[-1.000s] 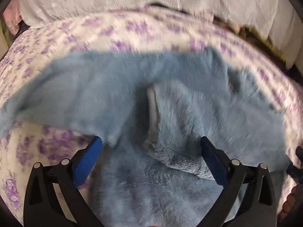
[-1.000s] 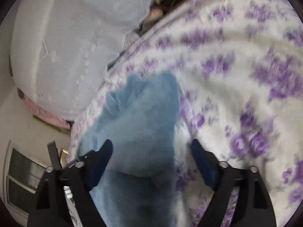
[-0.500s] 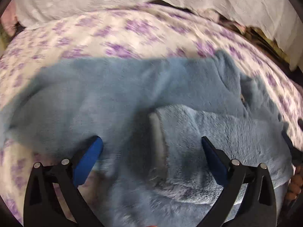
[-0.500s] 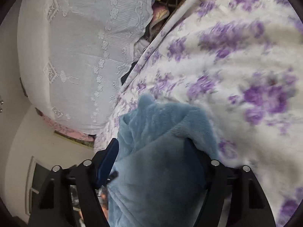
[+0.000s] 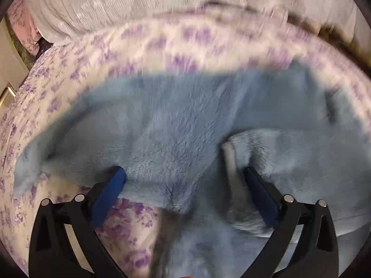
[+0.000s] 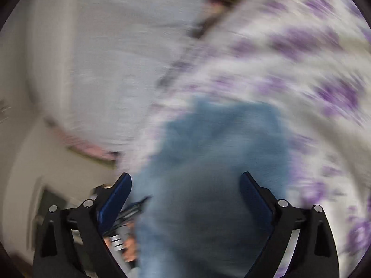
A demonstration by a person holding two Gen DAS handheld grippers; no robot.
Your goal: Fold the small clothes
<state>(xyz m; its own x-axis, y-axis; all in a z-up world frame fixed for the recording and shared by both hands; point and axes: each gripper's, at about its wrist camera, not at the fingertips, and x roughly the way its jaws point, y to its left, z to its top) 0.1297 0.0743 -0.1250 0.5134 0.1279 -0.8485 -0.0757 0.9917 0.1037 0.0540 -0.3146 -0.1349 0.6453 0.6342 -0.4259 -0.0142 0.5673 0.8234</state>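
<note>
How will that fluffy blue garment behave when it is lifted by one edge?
Probably floppy: the blue garment already lies in soft folds and drapes over itself on the floral bedspread. Likely light, being a small fleece. Its plush pile should grip the fingers rather than slip.

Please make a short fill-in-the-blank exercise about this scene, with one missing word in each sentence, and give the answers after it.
1. The fleece garment is light ____ in colour.
2. It lies on a bedspread printed with ____ flowers.
3. The left gripper has its two fingers spread ____.
4. In the right wrist view, the garment passes ____ the fingers of the right gripper.

Answers: blue; purple; apart; between
</note>
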